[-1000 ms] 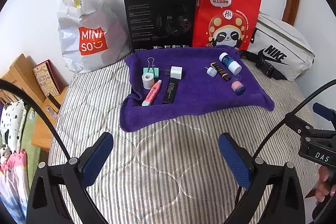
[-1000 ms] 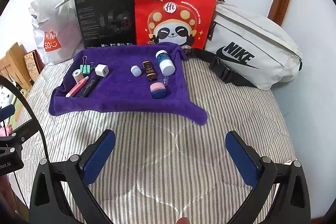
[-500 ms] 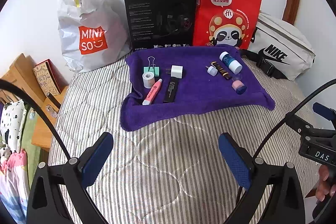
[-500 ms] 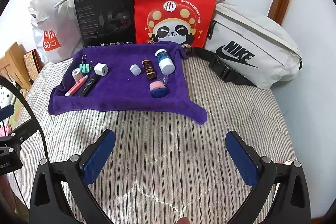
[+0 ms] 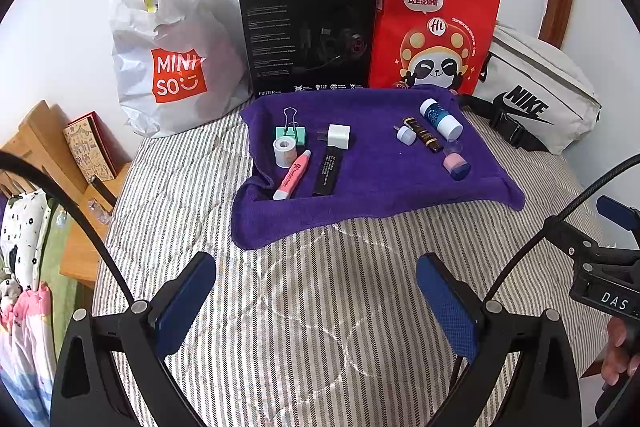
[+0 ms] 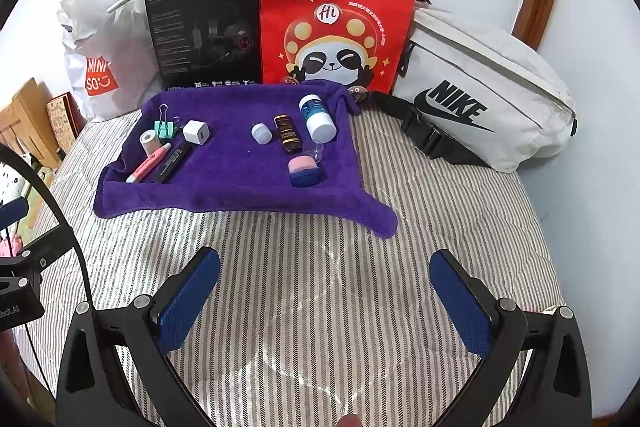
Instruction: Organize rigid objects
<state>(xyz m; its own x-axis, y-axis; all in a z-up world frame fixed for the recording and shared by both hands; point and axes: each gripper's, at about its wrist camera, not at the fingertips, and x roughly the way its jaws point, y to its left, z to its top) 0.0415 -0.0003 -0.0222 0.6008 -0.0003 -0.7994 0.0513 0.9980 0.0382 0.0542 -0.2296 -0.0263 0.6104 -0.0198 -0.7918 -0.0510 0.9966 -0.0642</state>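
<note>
Left wrist view: the left gripper (image 5: 316,301) hangs wide open and empty over bare striped bedding (image 5: 320,327); the purple towel (image 5: 372,183) with its small objects lies well ahead, barely nearer than before

Right wrist view: the right gripper (image 6: 324,301) is likewise spread wide, the towel (image 6: 240,175) ahead-left, open bedding between

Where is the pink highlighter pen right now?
The pink highlighter pen lies on the left part of the purple towel, between the small white tape roll and the flat black stick.

Purple towel (image 5: 372,187) – grey-striped bedspread (image 5: 320,307), red bag (image 5: 432,27).
</note>
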